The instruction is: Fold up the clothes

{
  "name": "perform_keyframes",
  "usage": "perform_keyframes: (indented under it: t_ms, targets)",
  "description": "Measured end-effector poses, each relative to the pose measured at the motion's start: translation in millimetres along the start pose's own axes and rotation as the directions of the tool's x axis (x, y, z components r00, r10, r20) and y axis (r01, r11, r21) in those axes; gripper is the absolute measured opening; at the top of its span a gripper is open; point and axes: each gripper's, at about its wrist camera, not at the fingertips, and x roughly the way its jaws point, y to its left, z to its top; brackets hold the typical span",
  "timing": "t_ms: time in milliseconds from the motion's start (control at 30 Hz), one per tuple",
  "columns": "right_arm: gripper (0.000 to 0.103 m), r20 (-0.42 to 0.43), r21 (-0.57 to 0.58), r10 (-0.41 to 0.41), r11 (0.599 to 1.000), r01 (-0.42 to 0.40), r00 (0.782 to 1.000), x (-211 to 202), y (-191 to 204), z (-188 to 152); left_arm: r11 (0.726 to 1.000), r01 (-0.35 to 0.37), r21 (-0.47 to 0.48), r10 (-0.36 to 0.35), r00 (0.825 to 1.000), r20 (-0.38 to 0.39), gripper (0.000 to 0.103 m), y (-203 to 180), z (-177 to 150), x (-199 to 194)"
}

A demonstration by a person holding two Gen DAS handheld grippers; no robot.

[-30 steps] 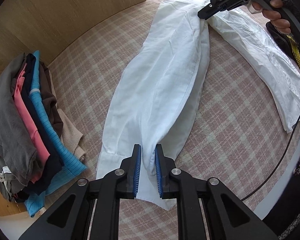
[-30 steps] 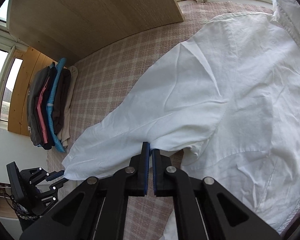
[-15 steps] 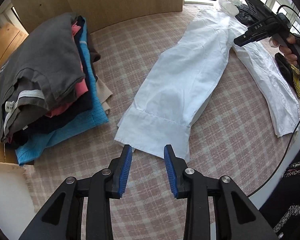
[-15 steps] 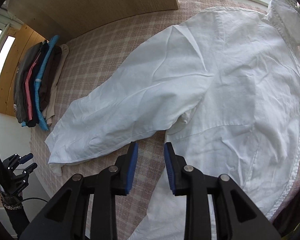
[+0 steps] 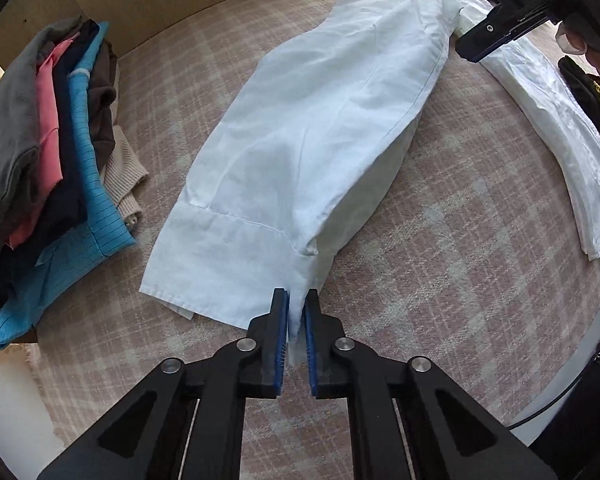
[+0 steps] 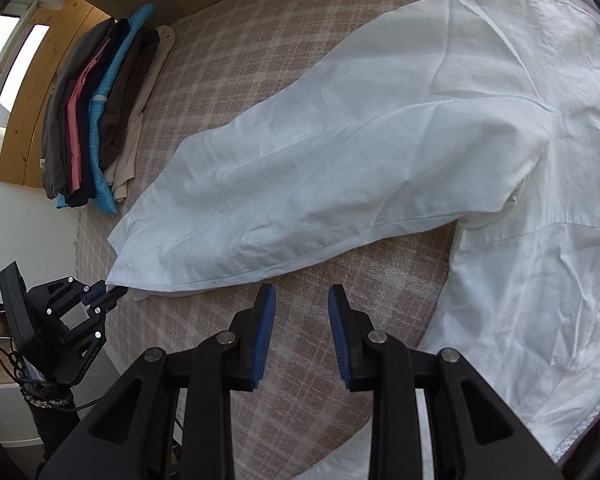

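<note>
White shirt (image 5: 324,120) spread flat across a pink plaid cloth (image 5: 440,260) covering the bench, one long sleeve (image 6: 300,200) stretched out toward the near corner. Left hand-held gripper (image 5: 296,320) pointed steeply down at the sleeve cuff (image 5: 224,264), blue pads pinched tight on a corner of the cuff fabric, white cloth visible between them. Seen from the right wrist camera as a small black tool at the far end of the sleeve (image 6: 106,292). Right hand-held gripper (image 6: 302,320) hovering over bare plaid cloth just beside the sleeve's lower edge, near the underarm, jaws partly apart with nothing between them. Same tool visible from the left wrist camera at top right (image 5: 508,24), over the shirt body. Stack of folded clothes (image 5: 48,152) in grey, pink, navy, blue, brown and beige at the left of the bench, well apart from the shirt.
</note>
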Motion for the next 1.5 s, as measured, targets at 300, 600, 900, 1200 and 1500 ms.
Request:
perform_keyframes:
  t_ms: [300, 600, 900, 1200, 1500]
  targets:
    - [0.027, -0.005, 0.043, 0.027, 0.999, -0.027, 1.000, 5, -6, 6, 0.996, -0.068, 0.064, 0.069, 0.997, -0.016, 0.010, 6, -12, -7]
    - [0.027, 0.013, 0.039, 0.105, 0.994, -0.105, 0.994, 8, -1, 4, 0.999, -0.009, 0.043, 0.007, 0.998, 0.060, 0.023, -23, -21, -30]
    - [0.027, 0.078, -0.042, 0.027, 0.999, -0.024, 0.997, 14, 10, -5, 0.981, 0.156, 0.116, -0.166, 0.983, 0.081, 0.025, -70, 12, -9]
    - [0.033, 0.128, 0.080, 0.149, 0.984, -0.160, 0.981, 17, 2, 11, 0.985, 0.112, 0.128, -0.125, 0.987, 0.102, 0.025, -59, 41, -9]
    - [0.005, 0.097, 0.147, 0.205, 0.965, -0.217, 0.974, 0, 0, 14, 0.969, 0.067, 0.237, -0.096, 0.989, 0.115, 0.035, -88, 47, 2]
